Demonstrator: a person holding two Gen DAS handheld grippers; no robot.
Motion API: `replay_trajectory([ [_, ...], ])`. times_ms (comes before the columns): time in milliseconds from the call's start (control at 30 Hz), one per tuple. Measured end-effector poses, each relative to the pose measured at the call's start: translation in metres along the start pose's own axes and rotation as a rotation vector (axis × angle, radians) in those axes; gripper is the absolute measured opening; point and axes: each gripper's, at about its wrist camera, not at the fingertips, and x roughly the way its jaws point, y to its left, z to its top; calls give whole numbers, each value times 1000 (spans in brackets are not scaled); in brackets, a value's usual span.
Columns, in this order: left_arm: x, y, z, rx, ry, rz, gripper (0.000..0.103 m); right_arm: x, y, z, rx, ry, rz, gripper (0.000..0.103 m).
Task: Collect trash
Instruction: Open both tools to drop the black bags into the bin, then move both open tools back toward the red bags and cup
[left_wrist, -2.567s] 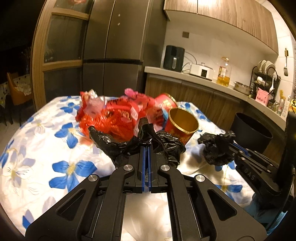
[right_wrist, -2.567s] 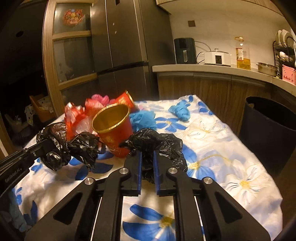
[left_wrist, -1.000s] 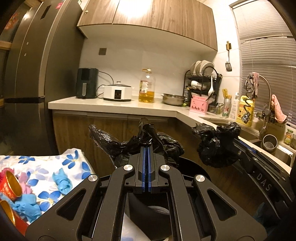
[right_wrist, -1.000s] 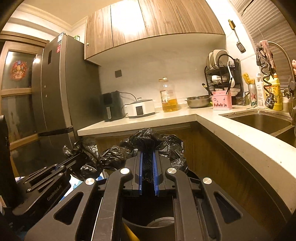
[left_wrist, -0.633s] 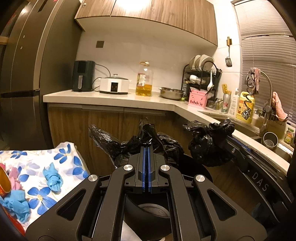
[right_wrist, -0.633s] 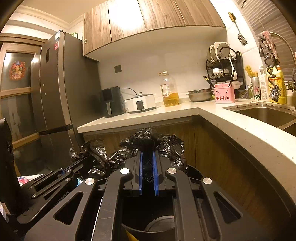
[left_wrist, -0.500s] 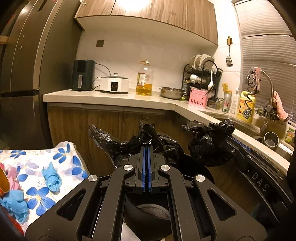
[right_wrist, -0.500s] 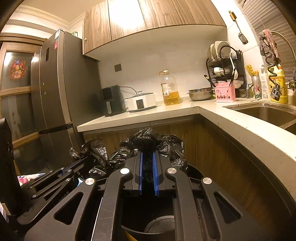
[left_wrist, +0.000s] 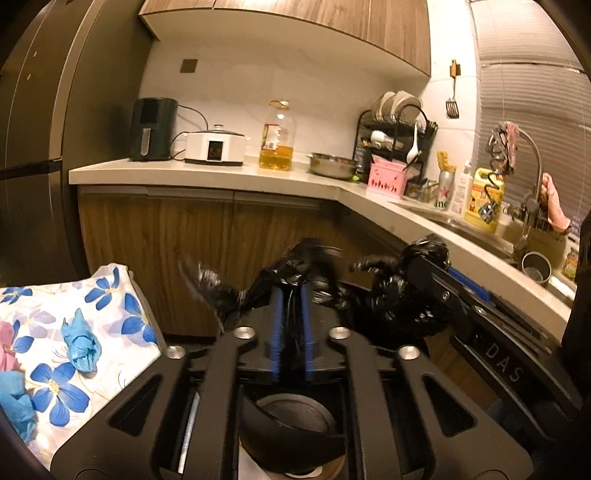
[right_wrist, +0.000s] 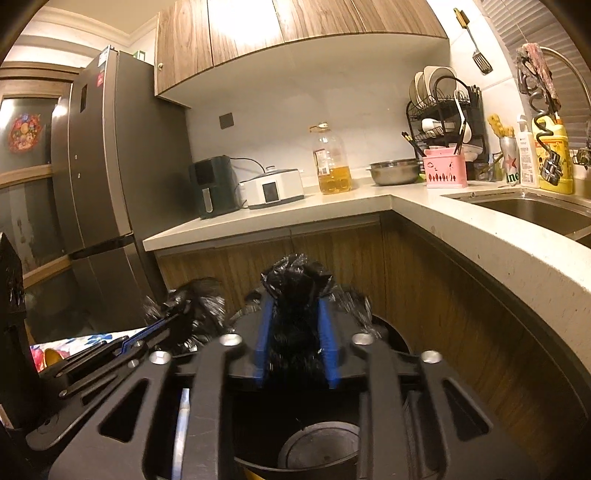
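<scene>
A black plastic bag (left_wrist: 295, 271) hangs, blurred, between the blue pads (left_wrist: 276, 325) of my left gripper (left_wrist: 291, 295), whose jaws are opening. Its other crumpled end (right_wrist: 295, 317) sits between the parted blue pads (right_wrist: 327, 339) of my right gripper (right_wrist: 295, 306), also opening. Both grippers hover over an open black trash bin (right_wrist: 388, 330), whose rim (left_wrist: 291, 441) shows below the left gripper. The right gripper (left_wrist: 436, 275) shows at the right of the left wrist view, with a bag lump (left_wrist: 402, 306) at its tip. The left gripper (right_wrist: 147, 339) appears at the left of the right wrist view.
A table with a flowered cloth (left_wrist: 122, 306) stands at the left and carries crumpled blue gloves (left_wrist: 79, 343). A wooden cabinet with a pale L-shaped counter (right_wrist: 424, 206) runs behind and to the right of the bin. A sink (right_wrist: 535, 210) is at far right, a fridge (right_wrist: 96, 184) at left.
Both grippers have sunk closer to the bin and their jaws have parted. The black bag, pinched tight before, now blurs between the pads.
</scene>
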Motion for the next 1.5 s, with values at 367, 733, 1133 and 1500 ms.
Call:
replay_trajectory([
  [367, -13, 22, -13, -34, 15, 108, 65, -8, -3, -6, 14, 3, -25, 58],
  [733, -81, 55, -37, -61, -3, 307, 77, -37, 16, -20, 1, -4, -35, 75],
  [1133, -198, 98, -74, -138, -78, 516, 78, -72, 73, -48, -23, 20, 98, 79],
  [1500, -266, 137, -97, -164, -81, 674, 78, -90, 144, -81, -67, 81, 227, 79],
])
